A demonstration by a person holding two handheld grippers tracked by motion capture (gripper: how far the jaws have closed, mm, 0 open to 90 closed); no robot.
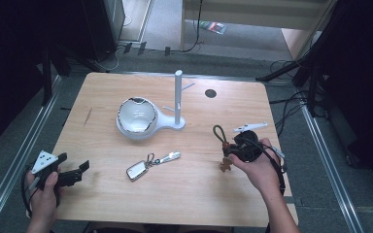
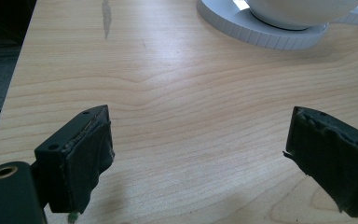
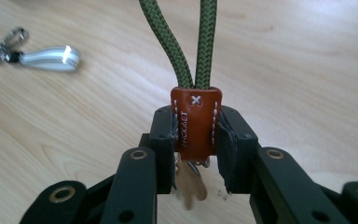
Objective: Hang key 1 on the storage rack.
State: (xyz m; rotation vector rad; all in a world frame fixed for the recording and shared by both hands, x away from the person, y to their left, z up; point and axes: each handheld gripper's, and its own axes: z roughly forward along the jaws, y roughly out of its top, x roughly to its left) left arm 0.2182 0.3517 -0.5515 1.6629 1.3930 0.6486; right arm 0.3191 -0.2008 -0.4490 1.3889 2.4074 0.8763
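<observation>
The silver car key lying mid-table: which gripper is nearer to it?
Left. The left gripper lies just beside the silver car key; the right gripper, clamping a corded key fob, is farther.

1. A wooden table point(image 1: 107, 97) is standing on a grey floor.
2. A white stand point(image 1: 178, 99) with an upright post is sitting near the table's middle, its round base carrying a white bowl point(image 1: 136, 115).
3. A silver key fob point(image 1: 139, 170) with a clip is lying in front of the bowl.
4. The right gripper point(image 1: 229, 148) is holding a green cord keyring point(image 1: 220, 134), a small brown tag dangling below.
5. The left gripper point(image 1: 73, 167) is hovering at the table's near left edge, jaws apart.
</observation>
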